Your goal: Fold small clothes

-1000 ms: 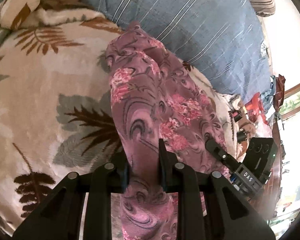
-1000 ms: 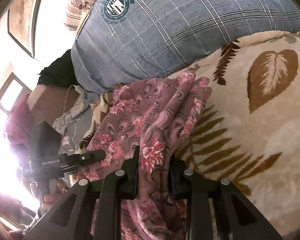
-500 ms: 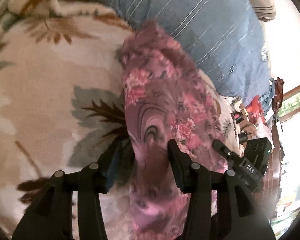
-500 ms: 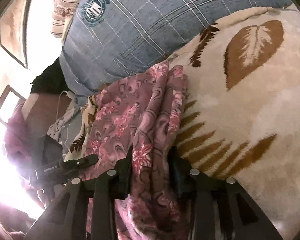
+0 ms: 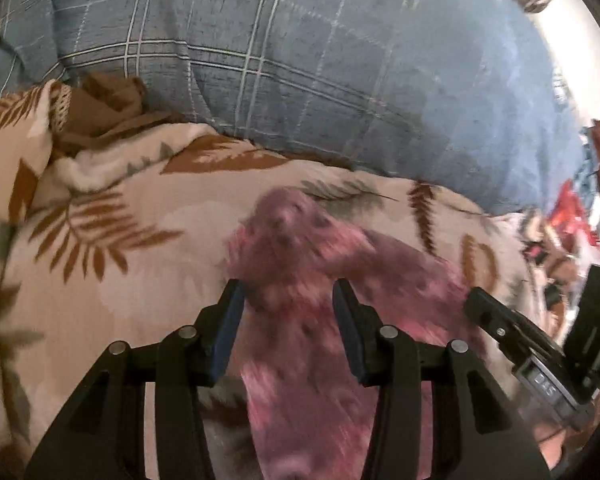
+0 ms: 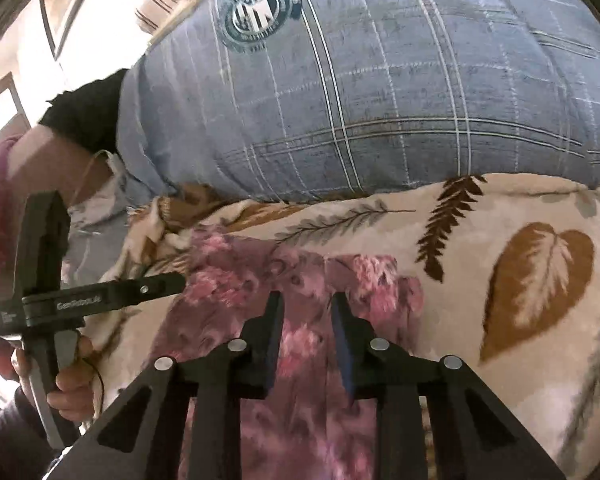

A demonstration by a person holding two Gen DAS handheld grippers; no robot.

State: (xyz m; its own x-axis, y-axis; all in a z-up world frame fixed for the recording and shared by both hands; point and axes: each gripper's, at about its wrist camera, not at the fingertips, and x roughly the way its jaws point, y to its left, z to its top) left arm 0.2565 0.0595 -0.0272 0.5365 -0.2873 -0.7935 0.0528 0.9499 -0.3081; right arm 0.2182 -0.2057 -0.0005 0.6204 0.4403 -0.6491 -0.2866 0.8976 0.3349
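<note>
A pink and purple floral garment (image 5: 300, 320) lies bunched on a cream blanket with a leaf print (image 5: 100, 260). My left gripper (image 5: 286, 300) is open, its jaws spread on either side of the cloth, which lies below them. The garment also shows in the right wrist view (image 6: 300, 360). My right gripper (image 6: 306, 308) is open with a moderate gap, and the cloth runs under and between its fingers without being pinched. The left gripper's body (image 6: 80, 304) shows at the left of the right wrist view.
A large blue checked pillow (image 5: 300, 60) fills the far side of the bed; it also shows in the right wrist view (image 6: 380, 100). A brown crumpled cloth (image 5: 108, 104) lies at the blanket's far left. Cluttered items (image 5: 572, 216) stand at the right.
Both grippers opened and let go of the floral garment, which dropped onto the blanket. Both pulled back and tilted up, so more pillow shows.
</note>
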